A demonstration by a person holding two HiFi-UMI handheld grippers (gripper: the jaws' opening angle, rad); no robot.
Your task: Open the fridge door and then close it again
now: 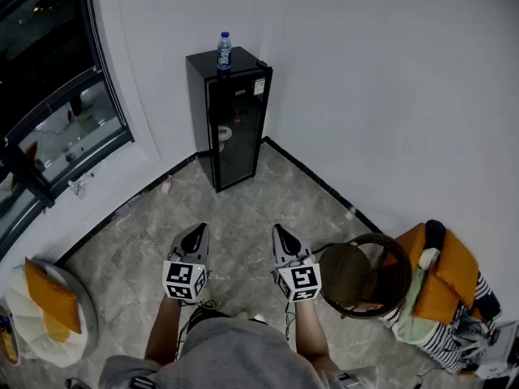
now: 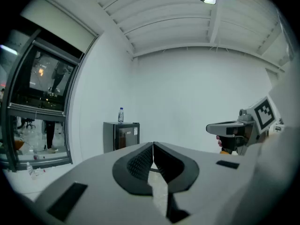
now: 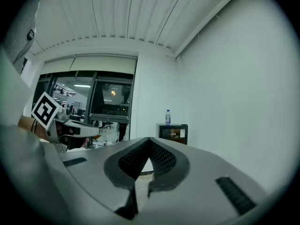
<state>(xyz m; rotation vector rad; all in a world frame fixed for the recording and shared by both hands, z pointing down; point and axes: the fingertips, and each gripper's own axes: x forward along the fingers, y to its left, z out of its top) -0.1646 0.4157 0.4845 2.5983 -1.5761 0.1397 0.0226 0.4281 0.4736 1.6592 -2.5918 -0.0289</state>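
A small black fridge (image 1: 230, 128) with a dark glass door stands in the room's corner, its door closed. It shows far off in the left gripper view as the fridge (image 2: 121, 135) and in the right gripper view as the fridge (image 3: 172, 133). My left gripper (image 1: 194, 235) and right gripper (image 1: 285, 235) are held side by side well short of it, both shut with nothing between the jaws. Each points level toward the corner: the left gripper (image 2: 153, 144) has tips touching, and so does the right gripper (image 3: 149, 139).
A water bottle (image 1: 224, 53) stands on top of the fridge. A large window (image 1: 49, 104) fills the left wall. A round dark stool (image 1: 362, 275) and a pile of orange and striped cloth (image 1: 442, 286) lie at my right; a white cushion seat (image 1: 45, 310) at my left.
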